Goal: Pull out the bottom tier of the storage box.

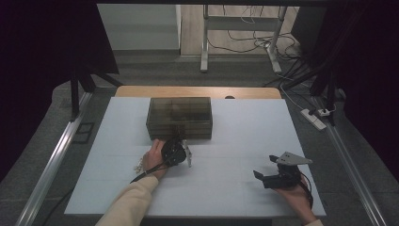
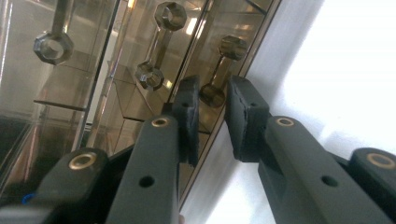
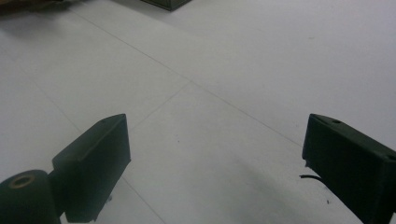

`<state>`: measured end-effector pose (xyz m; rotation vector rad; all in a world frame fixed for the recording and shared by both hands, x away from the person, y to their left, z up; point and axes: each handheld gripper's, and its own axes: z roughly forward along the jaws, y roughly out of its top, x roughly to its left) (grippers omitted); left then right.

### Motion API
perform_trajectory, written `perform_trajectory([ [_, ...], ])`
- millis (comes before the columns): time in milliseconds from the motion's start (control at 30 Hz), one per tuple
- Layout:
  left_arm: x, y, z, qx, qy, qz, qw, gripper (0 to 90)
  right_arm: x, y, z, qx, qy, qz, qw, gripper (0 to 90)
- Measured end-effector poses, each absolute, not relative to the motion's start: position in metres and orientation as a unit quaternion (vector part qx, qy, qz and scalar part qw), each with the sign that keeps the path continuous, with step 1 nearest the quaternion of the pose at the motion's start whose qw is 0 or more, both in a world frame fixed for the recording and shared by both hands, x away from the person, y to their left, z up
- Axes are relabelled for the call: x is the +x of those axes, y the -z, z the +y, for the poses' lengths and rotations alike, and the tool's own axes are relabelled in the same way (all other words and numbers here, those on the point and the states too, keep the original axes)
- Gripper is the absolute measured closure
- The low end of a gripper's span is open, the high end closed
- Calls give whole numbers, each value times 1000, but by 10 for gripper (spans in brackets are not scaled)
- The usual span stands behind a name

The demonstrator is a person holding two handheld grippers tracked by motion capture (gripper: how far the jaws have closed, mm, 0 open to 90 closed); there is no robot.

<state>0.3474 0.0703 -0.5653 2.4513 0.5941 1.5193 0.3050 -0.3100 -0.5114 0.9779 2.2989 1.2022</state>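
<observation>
**Left tool at drawer knob; right tool idle**

A smoky, translucent drawer box (image 1: 179,117) stands on the white tabletop (image 1: 244,141), toward its far side and slightly left of centre. In the left gripper view its front shows several faceted knobs on short stems.

The left tool (image 1: 178,149) is held against the near face of the box, the left hand (image 1: 154,157) behind it. In its own view the two black jaws stand a narrow gap apart, with one dark knob (image 2: 214,93) directly between their tips. Whether the pads (image 2: 189,112) actually press on the knob cannot be told; a sliver of space appears on each side.

The right tool (image 1: 266,170) rests low at the near right of the tabletop, well apart from the box, held by the right hand (image 1: 294,188). Its jaws stand wide apart with bare tabletop between them.
</observation>
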Motion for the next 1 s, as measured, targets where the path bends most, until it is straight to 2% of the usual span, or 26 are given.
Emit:
perform_trajectory([
  [300, 346, 567, 70, 829, -521, 186, 88, 784, 305, 512, -310, 346, -427, 815, 183, 74],
  [1000, 346, 568, 72, 828, -524, 178, 90, 773, 305, 511, -311, 347, -429, 813, 183, 74],
])
